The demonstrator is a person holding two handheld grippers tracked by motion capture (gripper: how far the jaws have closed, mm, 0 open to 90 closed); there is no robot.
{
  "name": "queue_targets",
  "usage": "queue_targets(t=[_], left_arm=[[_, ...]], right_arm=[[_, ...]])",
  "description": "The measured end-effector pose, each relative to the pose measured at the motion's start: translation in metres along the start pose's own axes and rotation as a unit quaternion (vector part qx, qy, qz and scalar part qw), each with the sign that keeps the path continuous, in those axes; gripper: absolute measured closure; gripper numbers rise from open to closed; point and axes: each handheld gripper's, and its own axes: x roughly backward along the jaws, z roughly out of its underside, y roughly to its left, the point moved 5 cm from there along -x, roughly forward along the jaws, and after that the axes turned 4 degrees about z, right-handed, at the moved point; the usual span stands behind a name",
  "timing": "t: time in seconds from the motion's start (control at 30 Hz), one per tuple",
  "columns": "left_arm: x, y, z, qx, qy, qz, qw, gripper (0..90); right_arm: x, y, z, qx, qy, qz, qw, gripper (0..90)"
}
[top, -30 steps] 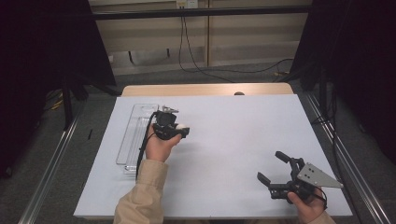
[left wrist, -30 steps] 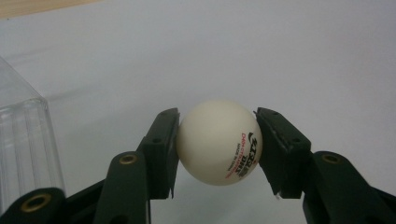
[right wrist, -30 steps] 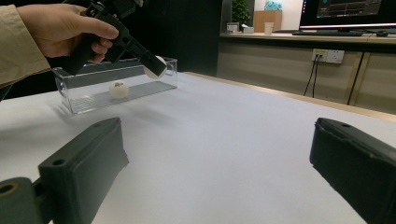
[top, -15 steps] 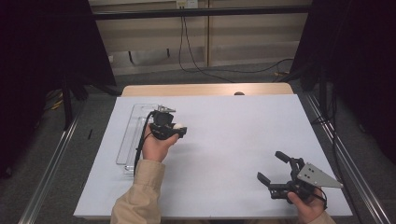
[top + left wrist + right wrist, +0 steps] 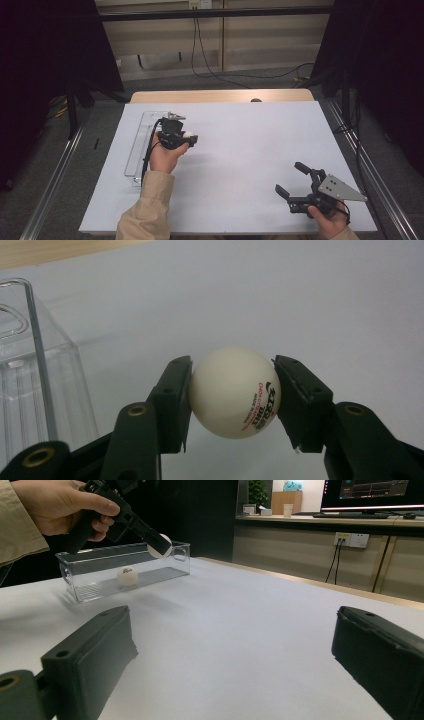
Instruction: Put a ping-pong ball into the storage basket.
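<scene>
A white table-tennis ball with red and black print sits between the pads of my left gripper, which is shut on it. From above, the left gripper holds the ball above the white table, beside the right wall of a long clear plastic box. The right gripper view shows the held ball above the box, and a second ball lying inside it. My right gripper rests near the table's front right, open with nothing between its jaws.
The white table sheet stretches between the two grippers. A wooden strip runs along its far edge. Dark curtains and metal rails flank the table, and cables hang at the back wall.
My left gripper with the ball has edged slightly left toward the clear box. The right gripper has stayed where it was.
</scene>
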Motion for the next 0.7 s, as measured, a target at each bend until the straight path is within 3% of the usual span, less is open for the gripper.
queue_targets(t=[0.7], left_arm=[[0.0091, 0.0062, -0.0017, 0.003, -0.003, -0.008, 1.0000, 51.2]], right_arm=[[-0.0002, 0.0003, -0.0001, 0.000, -0.001, -0.001, 1.0000, 2.7]])
